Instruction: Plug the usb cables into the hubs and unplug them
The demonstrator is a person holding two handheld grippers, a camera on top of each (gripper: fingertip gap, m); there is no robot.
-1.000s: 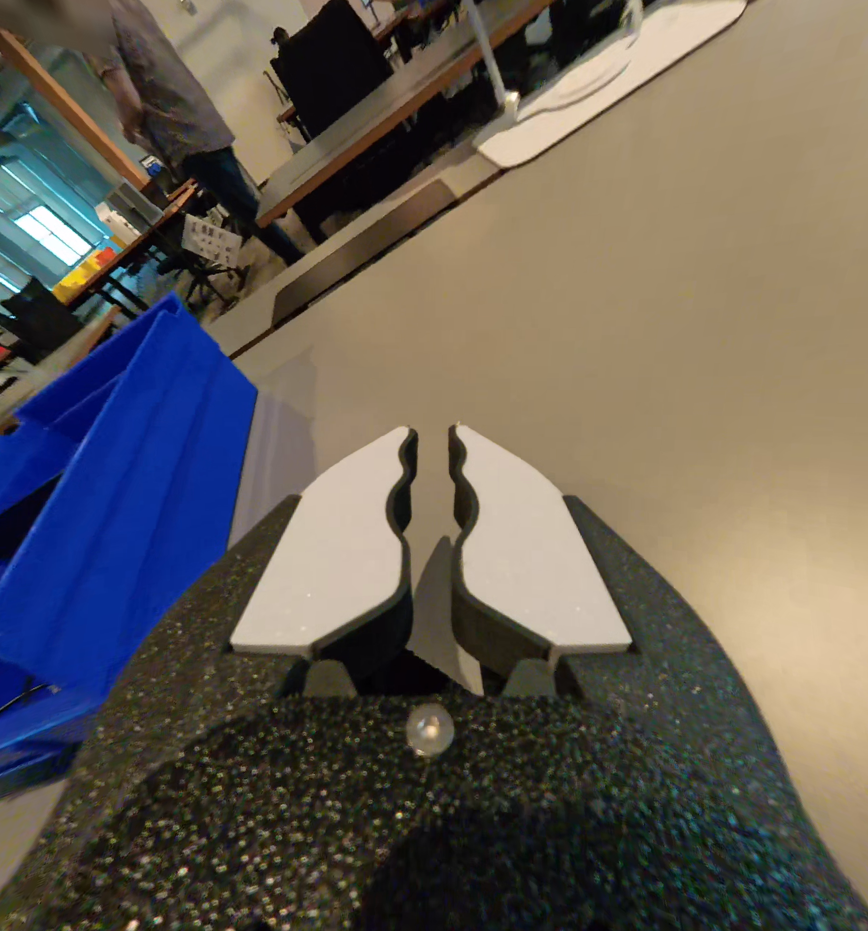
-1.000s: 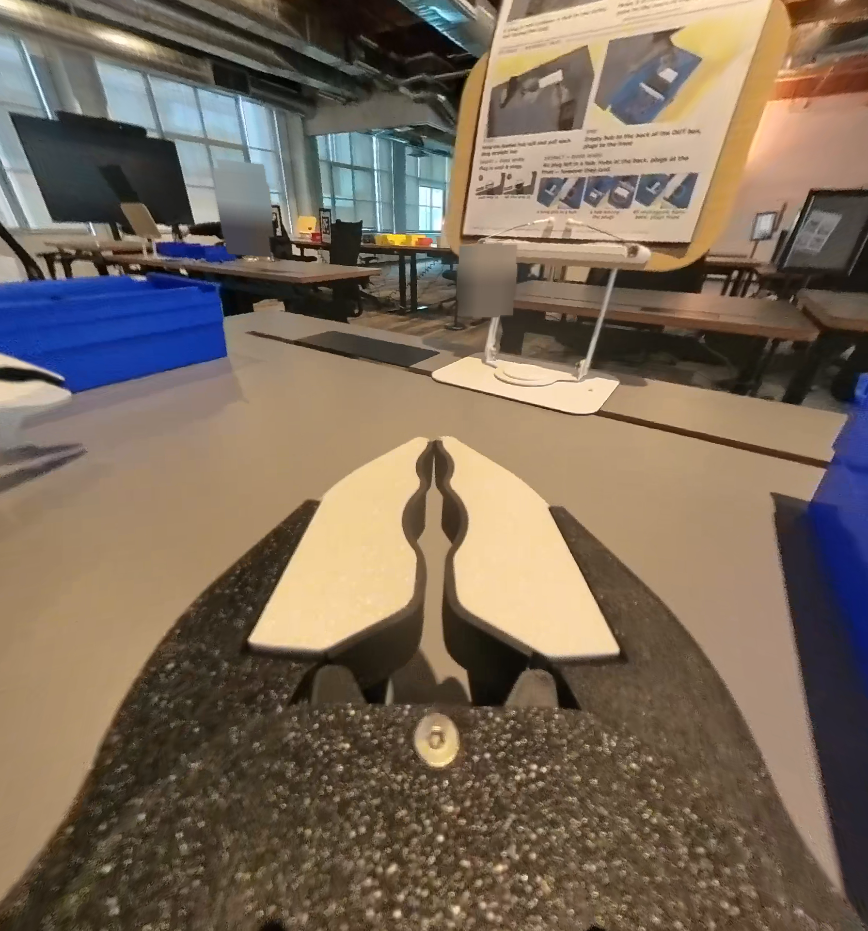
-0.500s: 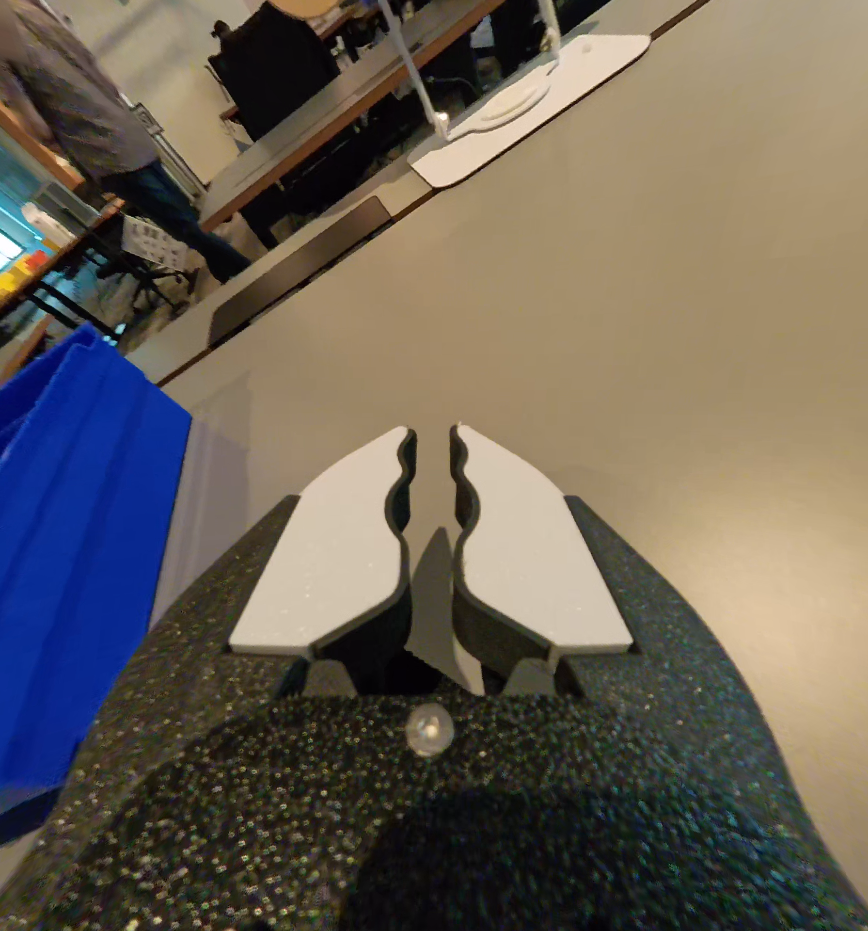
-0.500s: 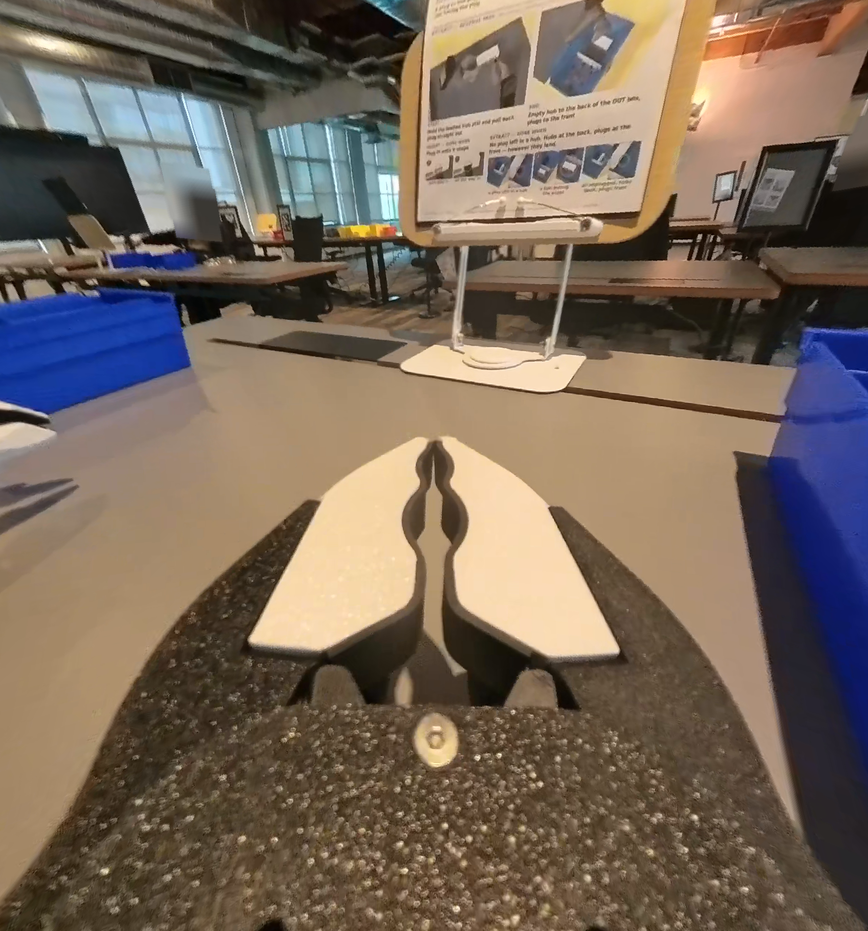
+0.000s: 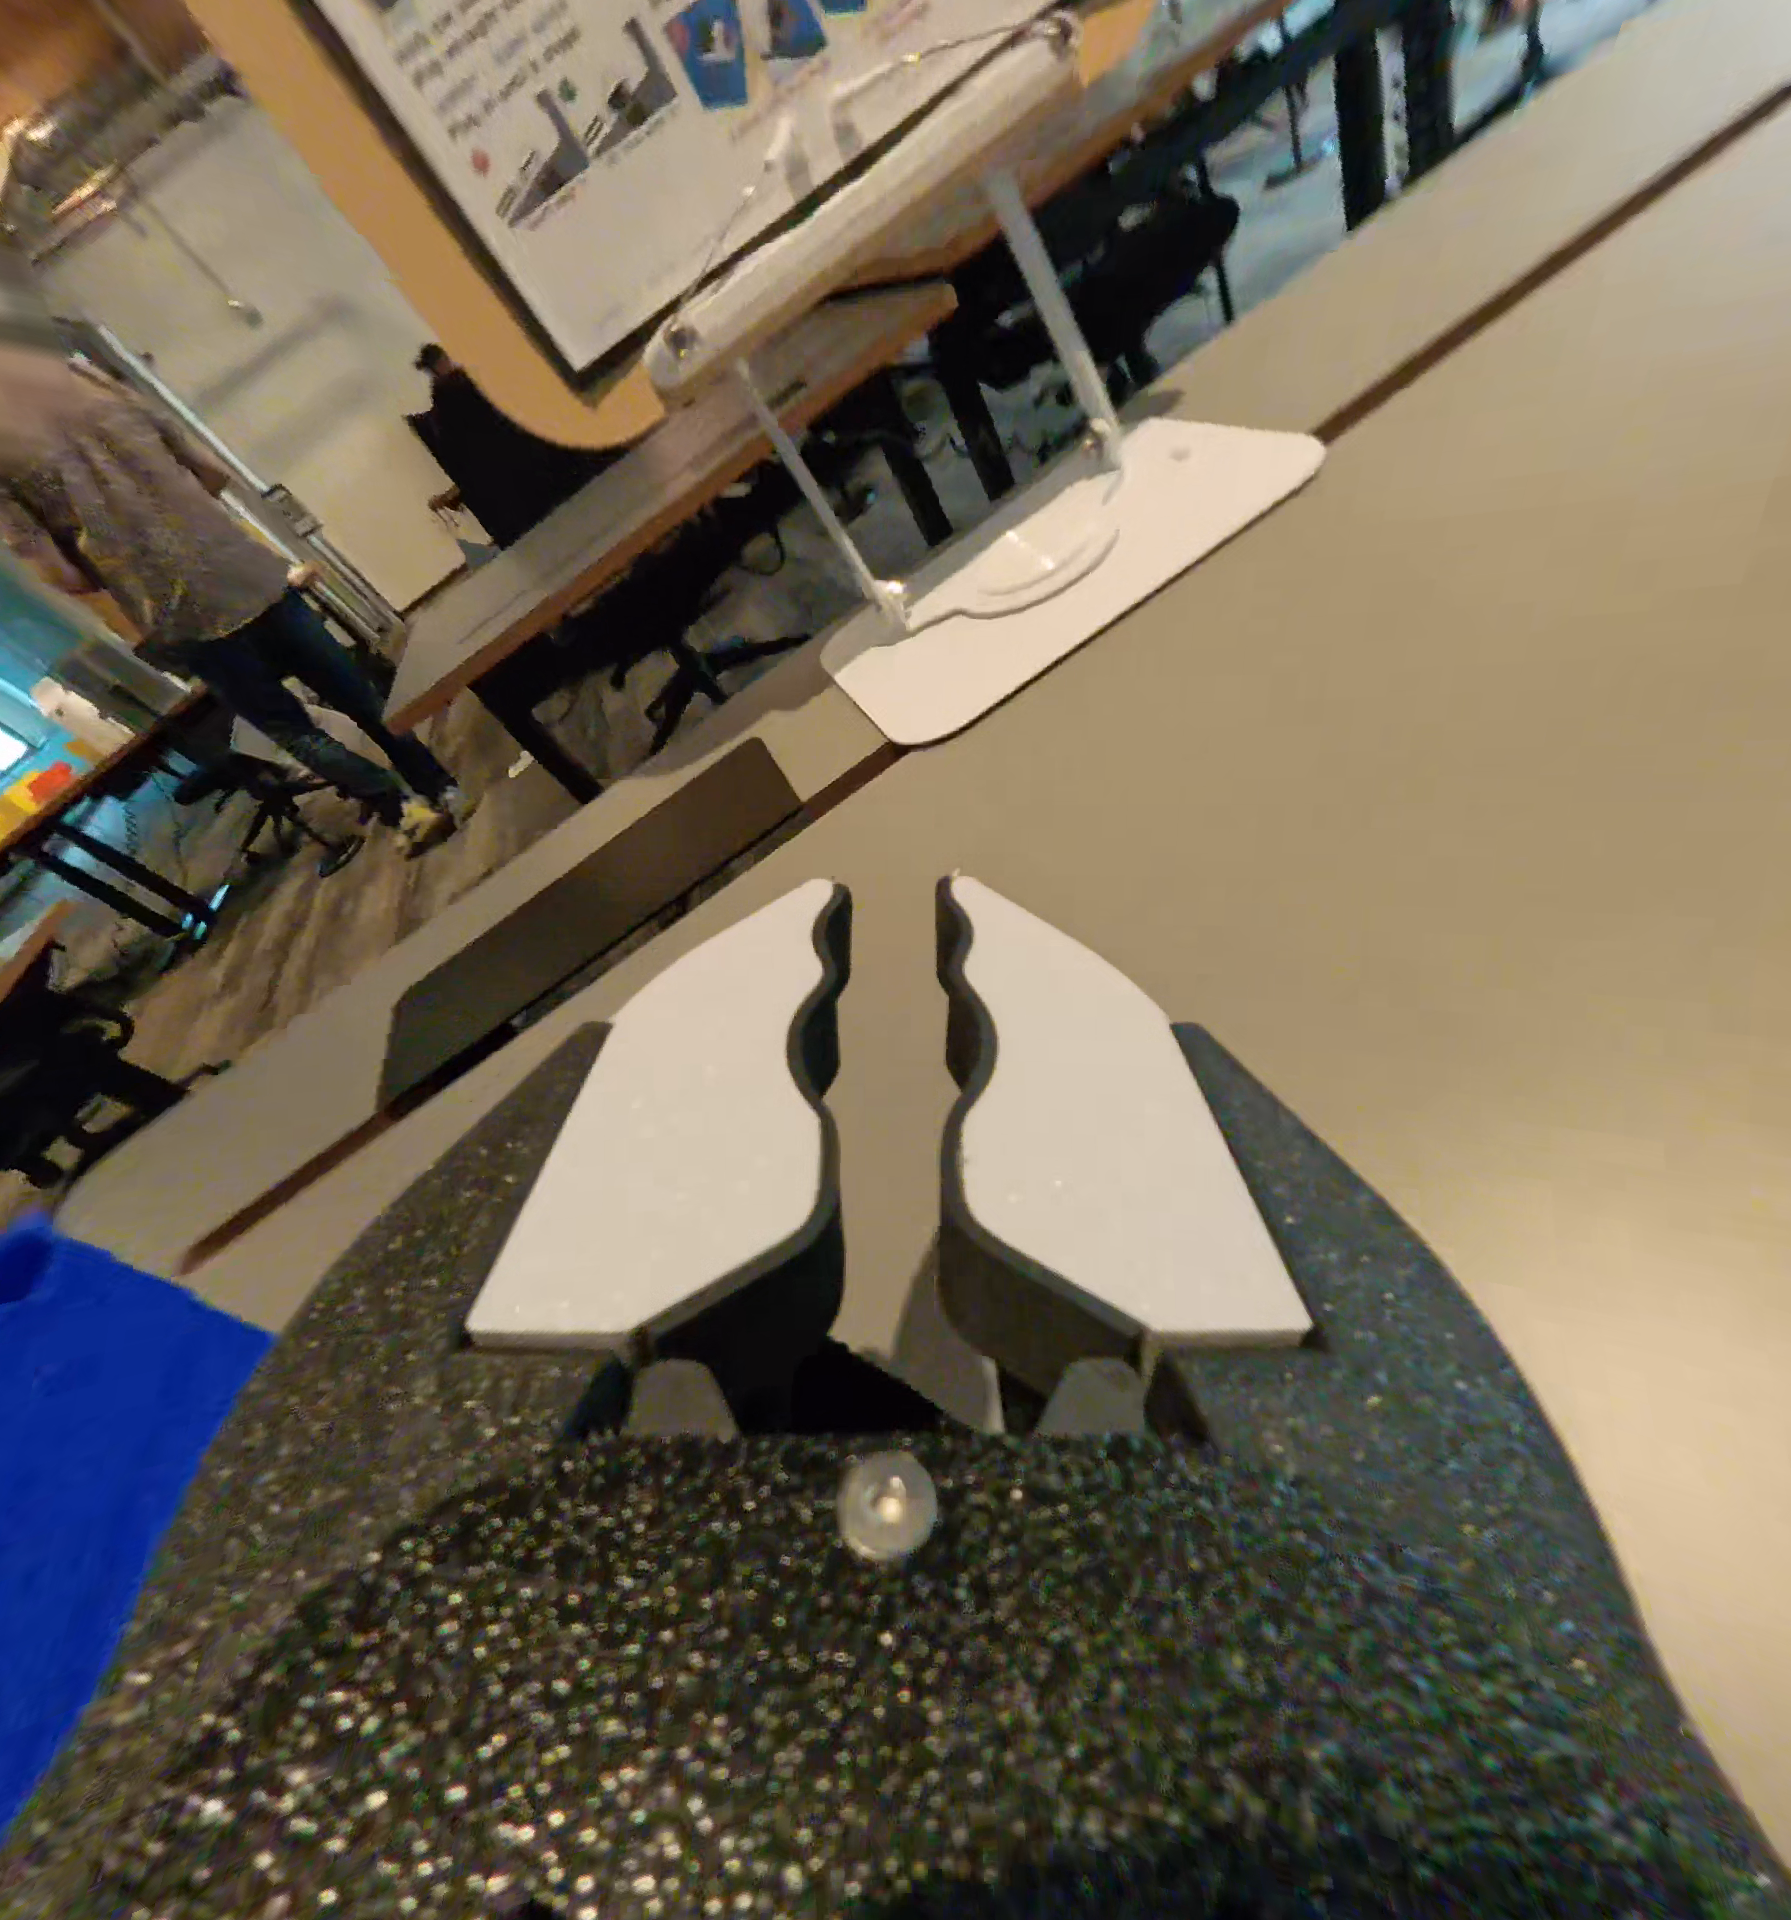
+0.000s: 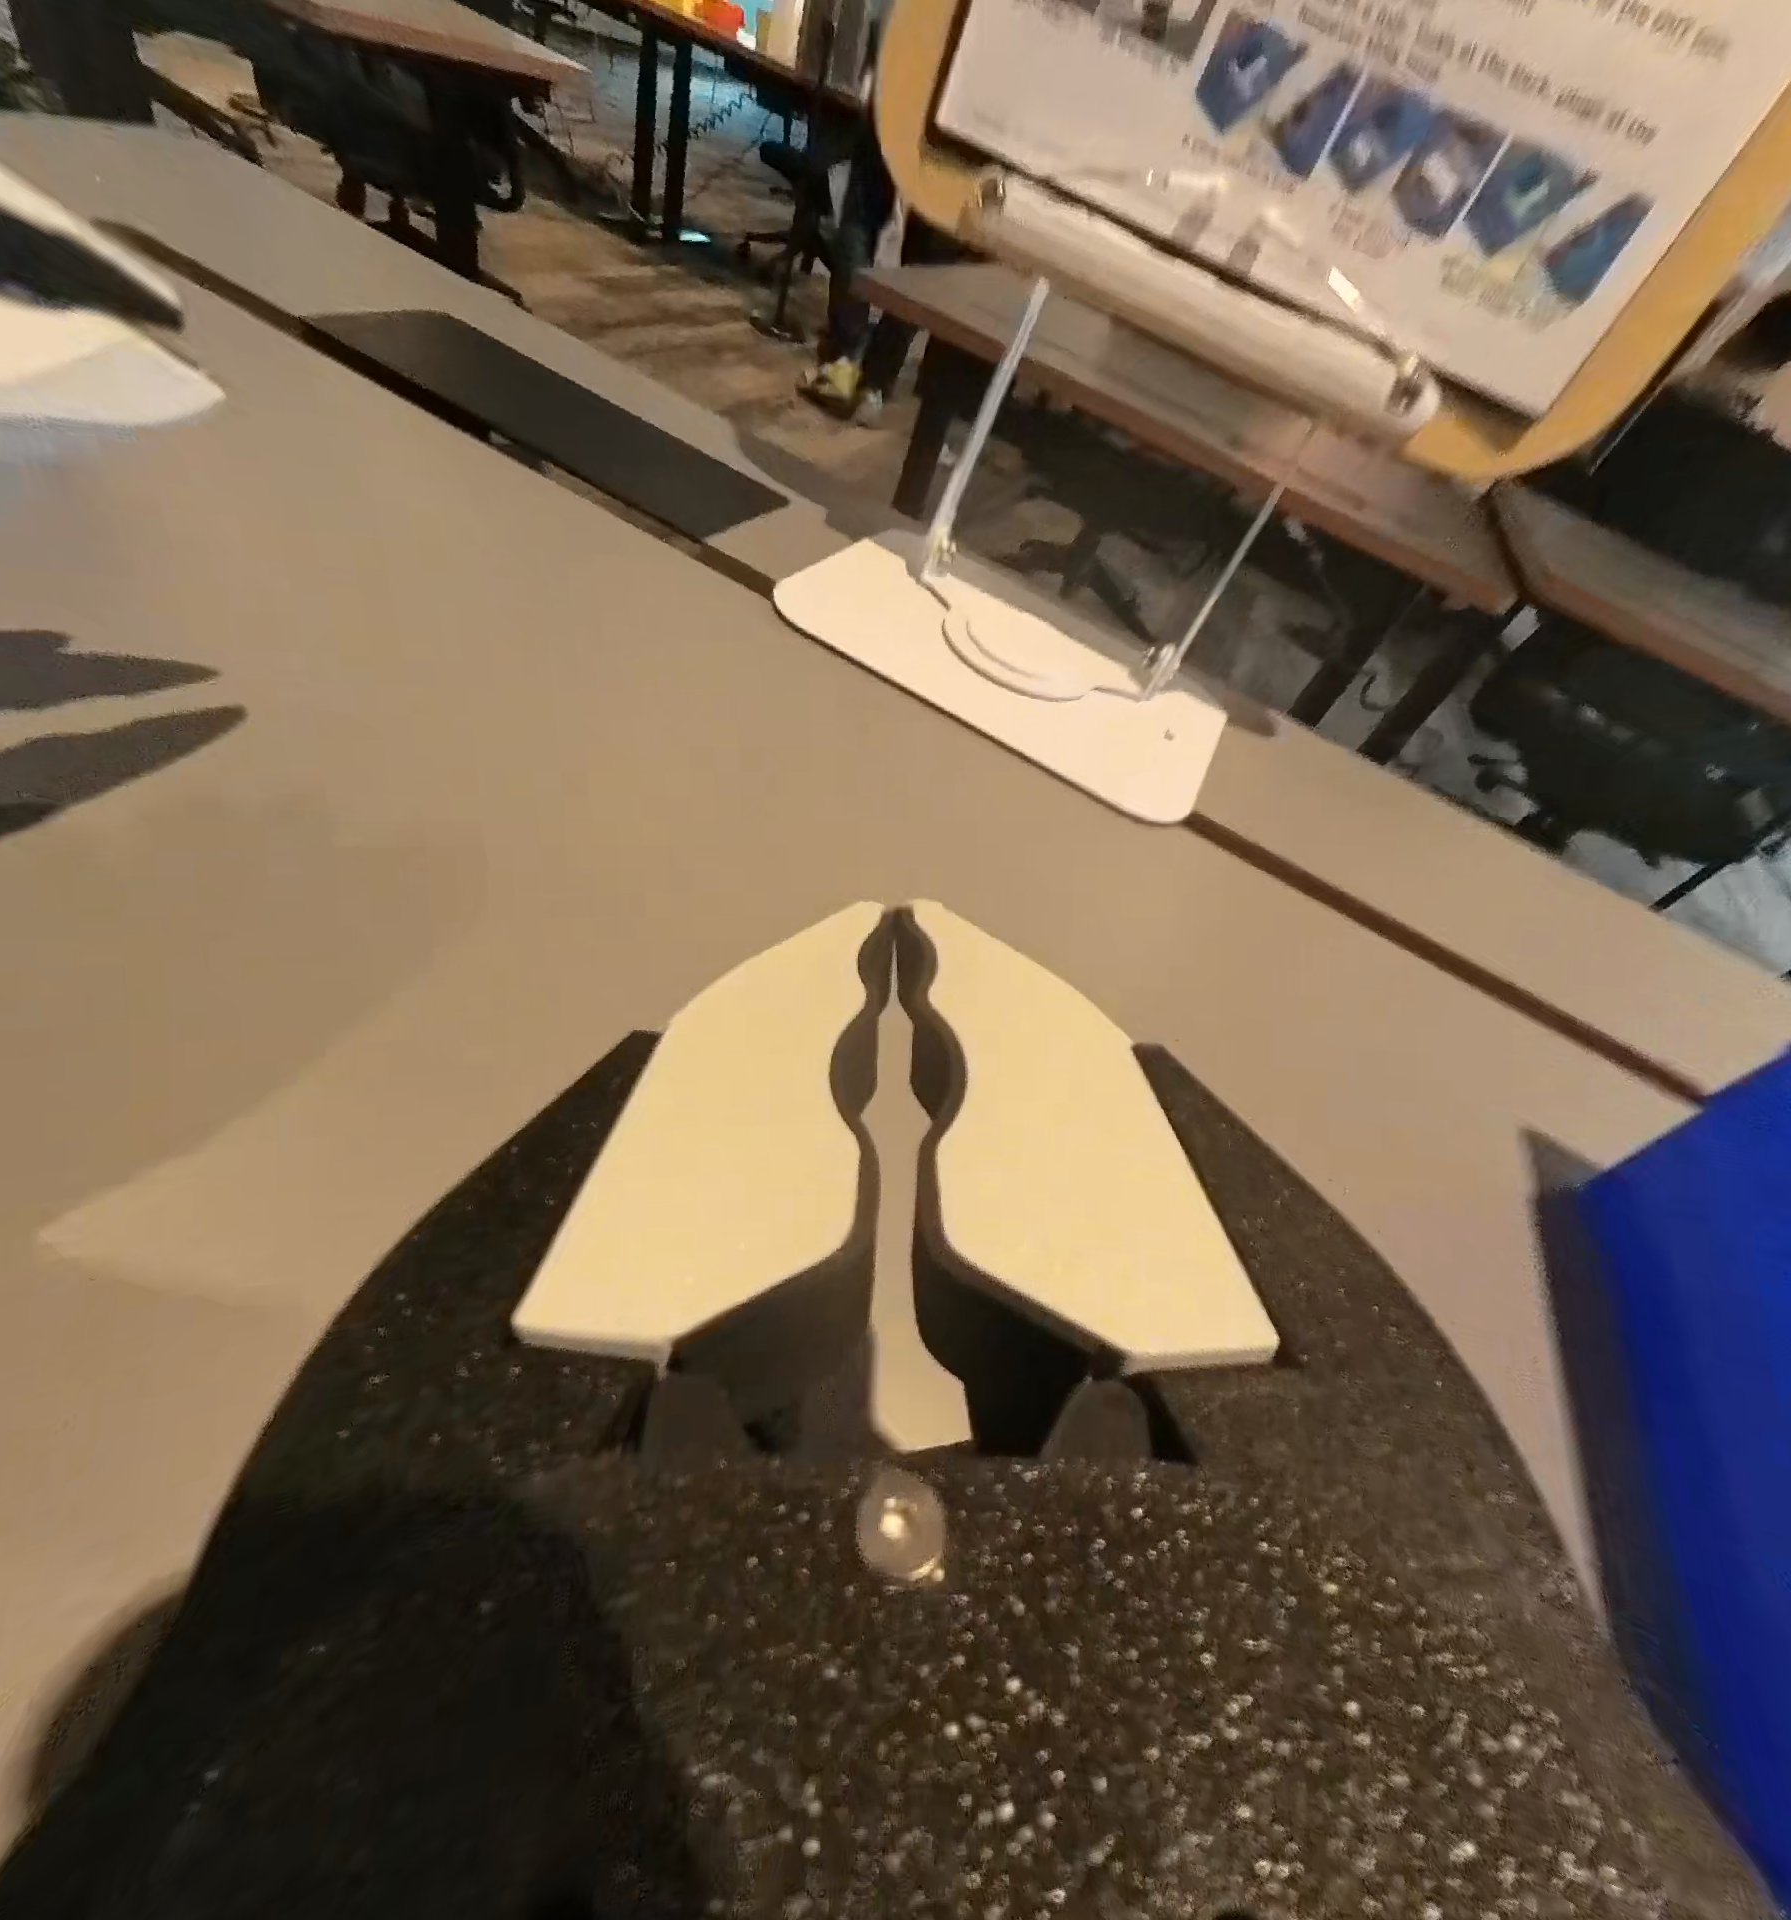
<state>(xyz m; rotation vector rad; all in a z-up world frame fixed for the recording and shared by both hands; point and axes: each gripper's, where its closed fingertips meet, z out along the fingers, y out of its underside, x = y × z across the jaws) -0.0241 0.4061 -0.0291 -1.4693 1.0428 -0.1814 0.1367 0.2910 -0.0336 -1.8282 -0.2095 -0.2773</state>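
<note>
Between our left gripper's point(image 5: 893, 896) two pale grey fingers point(image 5: 704, 1122) we see a narrow gap with only bare table in it, so they are released and hold nothing. Our right gripper's point(image 6: 896, 912) cream fingers point(image 6: 756, 1132) are pressed together at the tips, clenched on nothing we can see.

Both grippers hang over the wide, flat grey table point(image 5: 1390, 831). We cannot find any usb cables or hubs in either view.

Low at the left edge of the left wrist view sits a bright blue plastic bin point(image 5: 29, 1475). Only one corner shows; the rest is cut off, and we cannot see inside. Another blue plastic bin point(image 6: 1722, 1351) is at the right edge of the right wrist view, blurry and cut off too, its inside hidden.

Farther out on the table stands a white flat stand with thin clear legs point(image 5: 1078, 582), also seen from the right wrist point(image 6: 1005, 665). It holds up a big picture board with a tan rim point(image 5: 579, 156). The board's top is cut off in both views, and it looks smeared from the right wrist.

A dark flat strip point(image 5: 590, 914) lies along the table's far edge.

At the top left of the right wrist view, a white and black shape point(image 6: 39, 322) pokes in, too blurry to tell what it is.

Beyond the table, a person in a grey top and dark trousers point(image 5: 195, 582) stands by other desks.
</note>
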